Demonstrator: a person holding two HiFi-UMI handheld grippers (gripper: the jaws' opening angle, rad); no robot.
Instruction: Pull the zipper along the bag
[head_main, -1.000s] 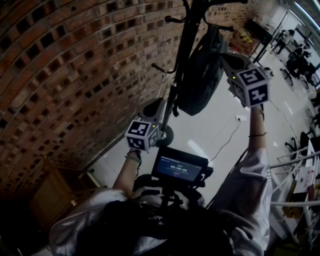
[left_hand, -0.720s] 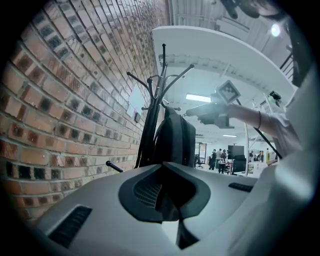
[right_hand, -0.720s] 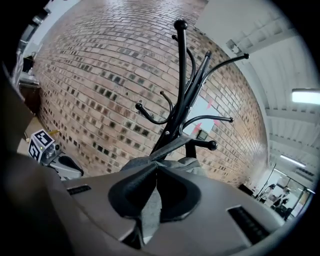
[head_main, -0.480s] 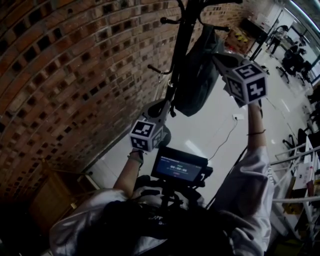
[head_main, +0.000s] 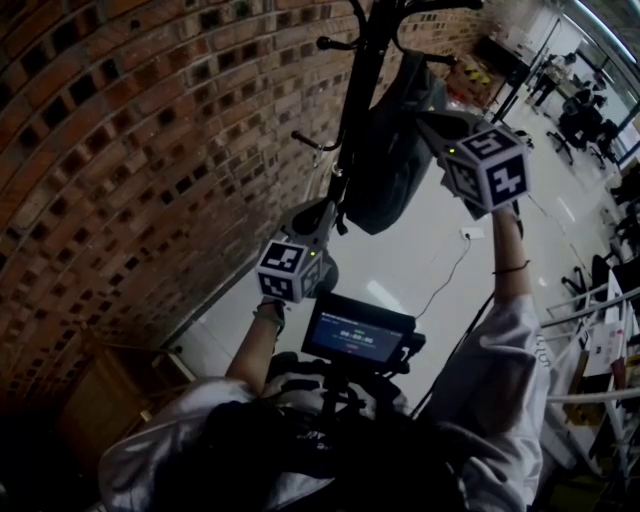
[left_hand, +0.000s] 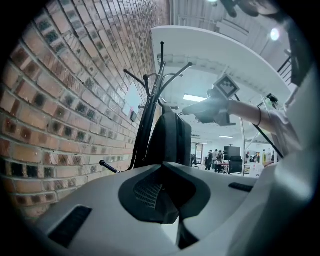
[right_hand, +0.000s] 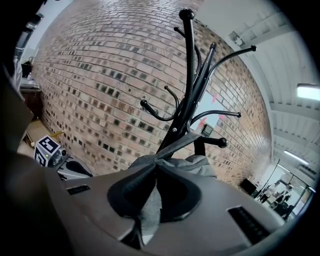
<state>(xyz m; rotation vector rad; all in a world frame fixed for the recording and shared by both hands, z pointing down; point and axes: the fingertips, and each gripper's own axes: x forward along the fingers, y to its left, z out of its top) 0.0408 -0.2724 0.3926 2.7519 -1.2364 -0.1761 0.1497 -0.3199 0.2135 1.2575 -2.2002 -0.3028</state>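
Against the brick wall (head_main: 150, 150), a dark backpack (head_main: 395, 150) hangs from an upper hook of the black coat rack (head_main: 360, 80). Its body lies beside the post, clear of the floor (head_main: 430, 260).

Right gripper (right_hand: 156, 162): raised to the top of the backpack, near the hook. A grey fabric strip (right_hand: 149, 210) runs between its jaws. The pads pinch it at the tips, though the jaws are opening. I cannot tell whether the strip is the pull tab of the zipper or a strap. The zipper itself shows in no view.

Left gripper (left_hand: 167, 167): clenched on nothing, held low, below the backpack's bottom edge. It points up at the backpack and is apart from it.

Step in hand, my judgement: the right-hand hold at the top of the backpack is loosening, either at the end of a pull or for a re-grip. How far the zip has run cannot be read.

Next move calls for a firm hold on the pull tab, then a draw that follows the zip line. The backpack hangs free and would likely swing. The left gripper probably needs to open and steady the fabric near the lower edge.
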